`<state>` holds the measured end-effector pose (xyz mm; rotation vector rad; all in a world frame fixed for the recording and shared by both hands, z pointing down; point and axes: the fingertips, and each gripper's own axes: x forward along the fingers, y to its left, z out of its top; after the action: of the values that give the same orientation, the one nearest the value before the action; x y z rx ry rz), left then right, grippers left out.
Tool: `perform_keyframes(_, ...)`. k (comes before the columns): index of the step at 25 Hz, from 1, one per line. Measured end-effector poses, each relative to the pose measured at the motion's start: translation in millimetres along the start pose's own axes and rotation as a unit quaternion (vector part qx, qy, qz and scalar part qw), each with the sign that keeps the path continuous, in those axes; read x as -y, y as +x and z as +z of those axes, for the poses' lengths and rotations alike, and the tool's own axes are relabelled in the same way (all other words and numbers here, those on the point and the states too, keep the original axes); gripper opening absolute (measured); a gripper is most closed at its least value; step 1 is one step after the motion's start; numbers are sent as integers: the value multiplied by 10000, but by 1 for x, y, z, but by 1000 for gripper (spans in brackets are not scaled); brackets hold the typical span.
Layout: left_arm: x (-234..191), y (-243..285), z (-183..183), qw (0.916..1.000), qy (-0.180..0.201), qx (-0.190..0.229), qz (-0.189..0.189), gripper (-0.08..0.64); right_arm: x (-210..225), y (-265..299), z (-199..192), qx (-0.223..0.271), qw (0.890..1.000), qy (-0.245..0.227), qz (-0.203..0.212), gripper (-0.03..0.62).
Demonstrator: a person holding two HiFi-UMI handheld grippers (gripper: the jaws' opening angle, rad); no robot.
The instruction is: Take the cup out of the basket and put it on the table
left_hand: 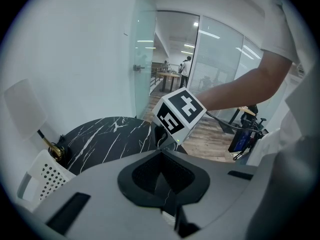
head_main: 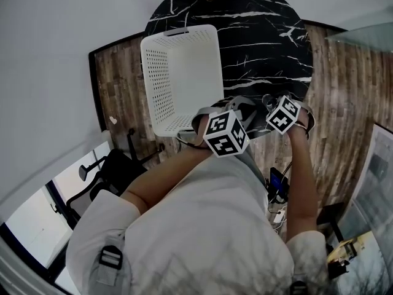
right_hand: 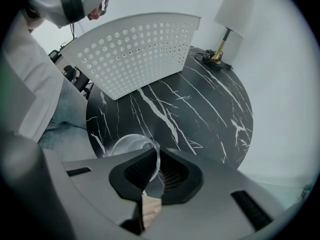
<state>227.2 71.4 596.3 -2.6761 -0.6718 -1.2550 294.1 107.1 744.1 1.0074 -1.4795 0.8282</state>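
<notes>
Clear glass cup out of white perforated plastic basket, pinched by its wall in right claw; rim juts to claw's left, over near edge of round black marble desk. Cannot tell if cup touches desk. Basket beyond, well apart. Cup looks tilted; likely needs righting, then lowering onto bare marble ahead. Left claw pressed together, empty, beside right. Marble hard, slick. White-shaded brass lamp at far rim; white walls, glass partitions, wood floor
</notes>
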Motion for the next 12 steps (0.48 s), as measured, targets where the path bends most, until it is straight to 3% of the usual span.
perform_keyframes(12,-2,-5,0,10000,-39,35,44,5,4,1,3,79,10000,30,-27,25)
